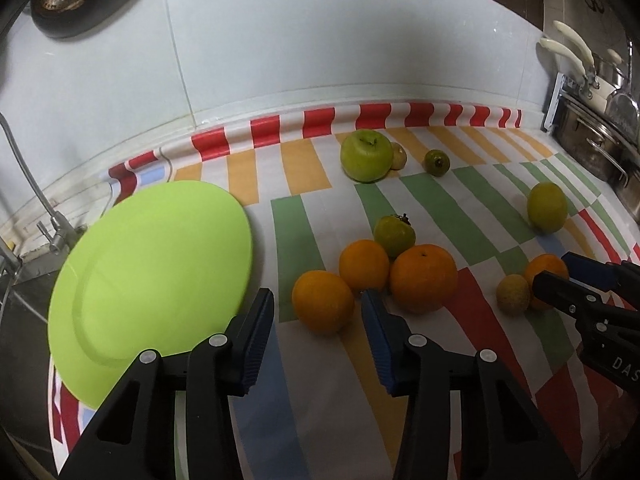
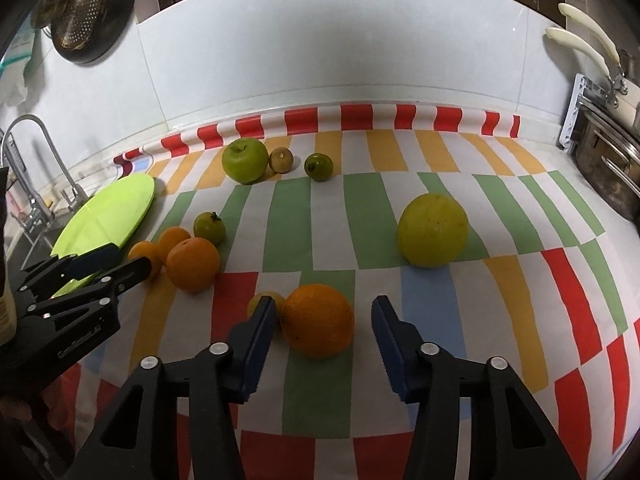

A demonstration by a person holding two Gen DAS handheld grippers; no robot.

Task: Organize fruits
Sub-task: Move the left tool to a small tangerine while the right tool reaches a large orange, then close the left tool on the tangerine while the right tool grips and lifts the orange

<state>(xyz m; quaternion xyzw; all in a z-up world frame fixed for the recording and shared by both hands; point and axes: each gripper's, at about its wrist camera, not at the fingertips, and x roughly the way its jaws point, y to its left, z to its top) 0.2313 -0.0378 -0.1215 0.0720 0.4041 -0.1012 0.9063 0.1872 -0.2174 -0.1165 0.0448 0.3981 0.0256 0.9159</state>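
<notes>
Both sets of fingers are spread wide over the striped worktop (image 2: 400, 148), gripping nothing. The left gripper (image 1: 316, 340) hangs just short of the nearest orange (image 1: 323, 301), with two more oranges (image 1: 423, 278) bunched behind it and the lime-green plate (image 1: 152, 264) bare on its left. The right gripper (image 2: 324, 348) brackets a lone orange (image 2: 318, 320), fingers apart from its skin. A green apple (image 2: 245, 160) sits back by the wall, a yellow citrus (image 2: 433, 235) off to the right.

Left gripper (image 1: 318, 316) and right gripper (image 2: 324, 324) (both low) gape wide.
</notes>
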